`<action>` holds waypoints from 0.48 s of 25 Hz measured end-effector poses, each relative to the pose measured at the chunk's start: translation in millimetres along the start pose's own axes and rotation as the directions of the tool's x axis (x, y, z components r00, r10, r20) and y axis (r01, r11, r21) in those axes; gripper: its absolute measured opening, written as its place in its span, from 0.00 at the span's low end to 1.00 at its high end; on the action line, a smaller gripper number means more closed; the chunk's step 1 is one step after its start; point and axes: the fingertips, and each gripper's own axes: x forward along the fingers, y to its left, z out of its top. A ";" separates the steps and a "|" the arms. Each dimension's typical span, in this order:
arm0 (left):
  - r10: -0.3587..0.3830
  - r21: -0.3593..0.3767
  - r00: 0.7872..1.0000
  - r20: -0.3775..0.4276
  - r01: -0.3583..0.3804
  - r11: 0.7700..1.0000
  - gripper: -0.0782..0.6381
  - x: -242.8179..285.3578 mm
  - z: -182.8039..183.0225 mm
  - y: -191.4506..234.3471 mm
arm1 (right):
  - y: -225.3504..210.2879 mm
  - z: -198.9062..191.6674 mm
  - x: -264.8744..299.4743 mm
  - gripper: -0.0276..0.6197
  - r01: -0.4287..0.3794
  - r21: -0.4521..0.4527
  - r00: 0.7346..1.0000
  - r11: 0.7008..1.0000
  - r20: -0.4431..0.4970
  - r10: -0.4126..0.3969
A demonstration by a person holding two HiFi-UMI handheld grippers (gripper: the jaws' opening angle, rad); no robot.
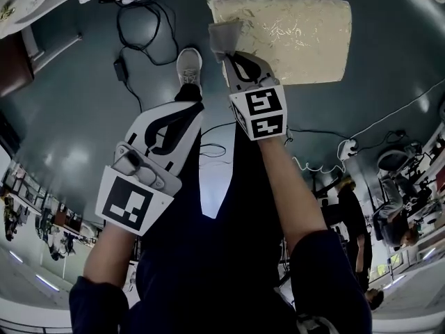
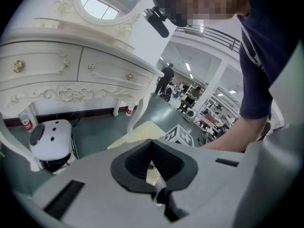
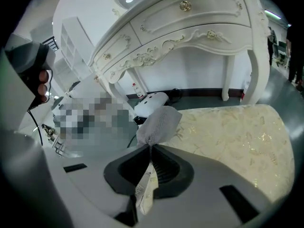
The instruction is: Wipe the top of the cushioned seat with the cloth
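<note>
The cushioned seat (image 1: 295, 30) has a cream, gold-patterned top and fills the head view's upper middle; the same seat (image 3: 237, 132) spreads across the right gripper view. My right gripper (image 1: 233, 54) is shut on a grey cloth (image 1: 224, 37), held at the seat's near left corner. The cloth (image 3: 159, 125) bunches out past the closed jaws. My left gripper (image 1: 182, 113) hangs lower and left, above the floor, its jaws shut with nothing in them. In the left gripper view that gripper (image 2: 152, 161) points toward the seat (image 2: 140, 133) and the right gripper's marker cube (image 2: 179, 136).
A white carved dressing table (image 3: 190, 27) stands behind the seat. A white round device (image 2: 50, 139) and black cables (image 1: 142, 37) lie on the dark floor. My shoe (image 1: 189, 67) is left of the seat. People stand far off at right (image 1: 354, 207).
</note>
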 end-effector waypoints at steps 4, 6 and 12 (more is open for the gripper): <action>0.002 -0.011 1.000 0.004 -0.002 1.000 0.12 5.6 -3.4 -4.0 | -8.7 -12.8 1.3 0.10 0.009 0.003 1.000 1.000 -0.021 -0.009; -0.008 -0.010 1.000 -0.002 0.008 1.000 0.12 10.7 -4.1 -8.0 | -16.0 -17.7 -0.3 0.10 0.017 0.010 0.999 1.000 -0.030 -0.017; -0.043 0.017 0.999 -0.031 0.044 0.999 0.12 36.9 11.1 -23.4 | -48.7 -20.4 -16.8 0.10 0.040 0.025 0.999 0.999 -0.030 -0.040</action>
